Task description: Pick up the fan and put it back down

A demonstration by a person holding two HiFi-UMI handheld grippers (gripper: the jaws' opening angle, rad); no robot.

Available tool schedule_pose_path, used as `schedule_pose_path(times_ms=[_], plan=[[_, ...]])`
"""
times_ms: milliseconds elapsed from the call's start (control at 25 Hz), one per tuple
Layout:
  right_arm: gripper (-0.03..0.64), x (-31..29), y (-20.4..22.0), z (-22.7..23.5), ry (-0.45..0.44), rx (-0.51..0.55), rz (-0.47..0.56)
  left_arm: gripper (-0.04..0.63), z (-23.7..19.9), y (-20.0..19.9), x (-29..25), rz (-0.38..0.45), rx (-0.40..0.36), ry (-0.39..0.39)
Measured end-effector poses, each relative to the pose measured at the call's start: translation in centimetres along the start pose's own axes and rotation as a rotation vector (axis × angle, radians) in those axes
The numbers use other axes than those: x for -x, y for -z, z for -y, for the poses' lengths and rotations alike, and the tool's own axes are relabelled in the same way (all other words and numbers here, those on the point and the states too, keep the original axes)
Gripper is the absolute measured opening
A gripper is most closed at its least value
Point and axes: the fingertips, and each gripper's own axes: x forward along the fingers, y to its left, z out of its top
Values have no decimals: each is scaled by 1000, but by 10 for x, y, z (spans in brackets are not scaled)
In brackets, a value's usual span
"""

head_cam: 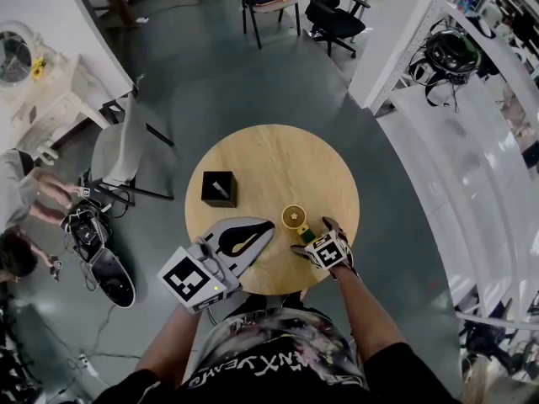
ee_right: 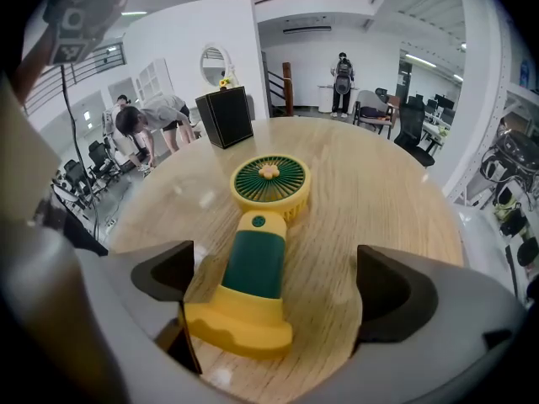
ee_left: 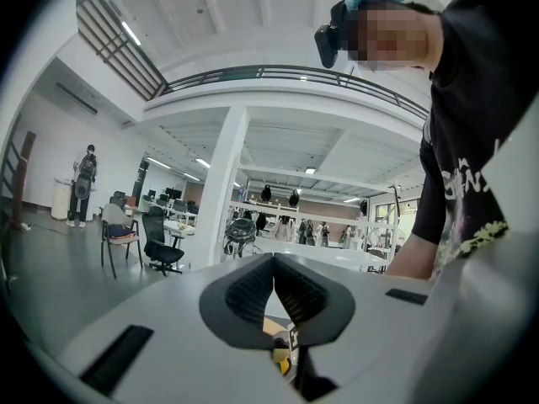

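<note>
A small yellow and green hand fan (head_cam: 296,218) lies flat on the round wooden table (head_cam: 269,150), near its front edge. In the right gripper view the fan (ee_right: 257,259) points its round head away and its yellow base toward the camera. My right gripper (head_cam: 308,236) is tilted down over the handle and is open. Its wide jaws (ee_right: 278,286) stand either side of the base without pressing it; the base's corner is close to the left one. My left gripper (head_cam: 268,231) is shut on nothing, level at the table's front left, and its pads (ee_left: 253,291) meet.
A black box (head_cam: 219,188) stands on the table's left part, also in the right gripper view (ee_right: 224,116). A grey chair (head_cam: 122,150) sits left of the table, with a bent-over person (head_cam: 25,200) beyond it. Office chairs (head_cam: 335,15) stand far back and white shelving (head_cam: 472,141) runs along the right.
</note>
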Motion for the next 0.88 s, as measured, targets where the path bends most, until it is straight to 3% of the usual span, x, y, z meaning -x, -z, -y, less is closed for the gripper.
schedule_pose_path(times_ms=[640,880], plan=[[584,5,-11,-2,-10,24,23,18,0,-1,-5,-2,2,2],[584,22,-46,-13,-18,60,111,18,0,-2,-6,-3,2,4]])
